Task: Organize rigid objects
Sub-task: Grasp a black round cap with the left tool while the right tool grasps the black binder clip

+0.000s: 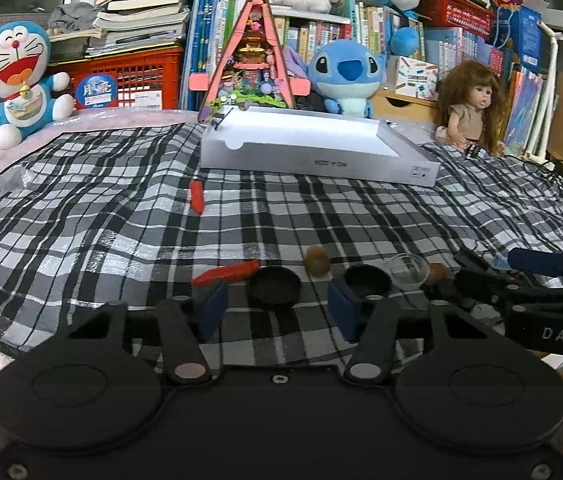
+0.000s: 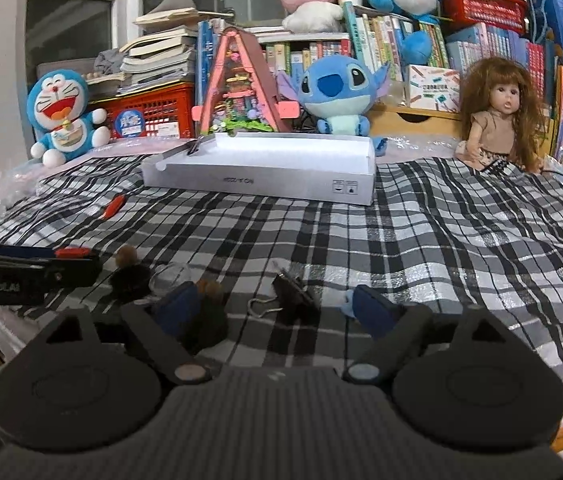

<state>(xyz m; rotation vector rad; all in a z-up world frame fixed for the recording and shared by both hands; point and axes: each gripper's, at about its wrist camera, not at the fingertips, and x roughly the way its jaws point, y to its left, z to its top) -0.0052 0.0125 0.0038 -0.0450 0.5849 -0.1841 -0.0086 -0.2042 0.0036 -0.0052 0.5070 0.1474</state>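
Black round lid (image 1: 274, 291) sits between the left tool's (image 1: 277, 312) parted pads, untouched; the right tool (image 2: 277, 312) gapes around a binder clip (image 2: 295, 294) at twelve o'clock.

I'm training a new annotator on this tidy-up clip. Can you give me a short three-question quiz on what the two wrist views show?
1. True or false: the white box lies on the plaid cloth.
2. Which thing lies between the jaws of the left gripper? A) black cap B) doll C) book
3. Fill in: between the jaws of the right gripper lies a black binder ____.

Key:
1. True.
2. A, the black cap; the pads stand clear of it.
3. Clip: the binder clip lies untouched between the open jaws.
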